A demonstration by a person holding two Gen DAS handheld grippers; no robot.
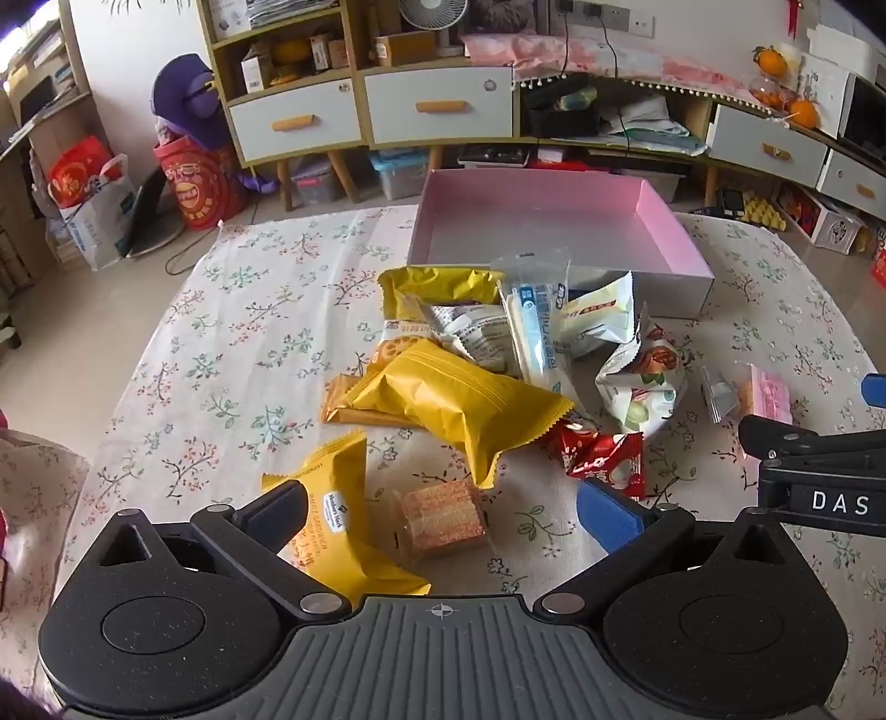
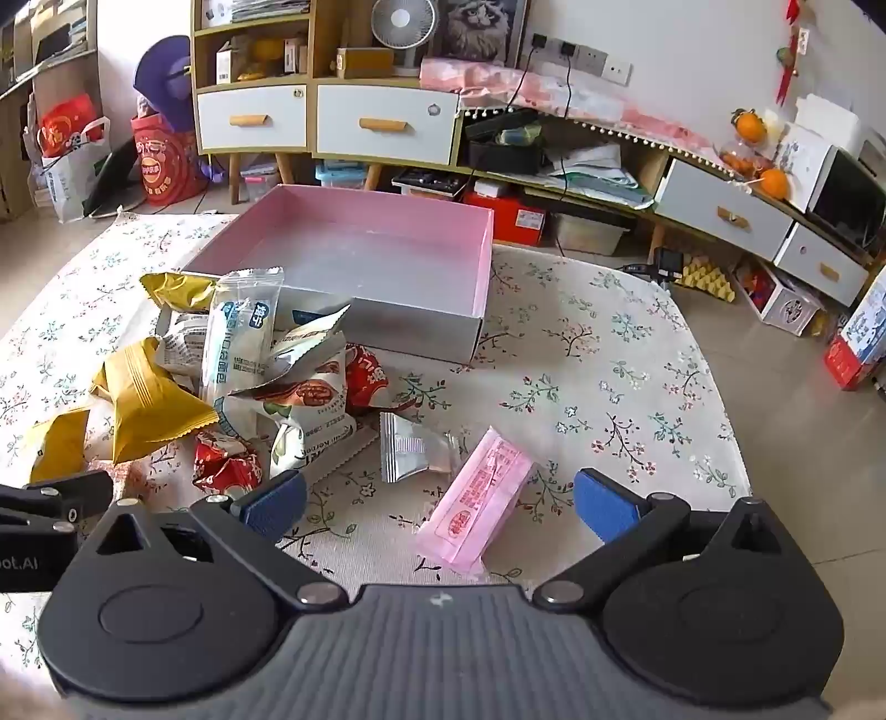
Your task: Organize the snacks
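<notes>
Nearest the lens in the left view, the left gripper (image 1: 443,512) is seen with its 2 blue pads spread wide and nothing held. A small see-through pack of wafers (image 1: 440,518) lies on the cloth between the pads, and a yellow sandwich pack (image 1: 343,520) is partly covered by the left pad. In the right view, the right gripper (image 2: 440,507) is also spread wide and holds nothing. A pink pack (image 2: 479,507) lies between its pads, and a small silver pack (image 2: 412,448) lies just beyond it.

The table is covered by a white cloth with small flowers (image 2: 609,343). A pile of snacks (image 1: 498,354) is heaped in the middle of it: yellow bags, white bags and red wrappers, some lying on top of others. A pink box (image 2: 387,243) with nothing in it stands just behind the pile, touching it.

Behind the table, white drawers with wooden handles (image 1: 437,108), a fan (image 2: 396,27), oranges (image 2: 772,180) and red bags on the floor (image 1: 194,183) can be seen.

The words on most packs are too small to be read. Some packs in the pile are half hidden under others. The room's edges are bent and cut off.
</notes>
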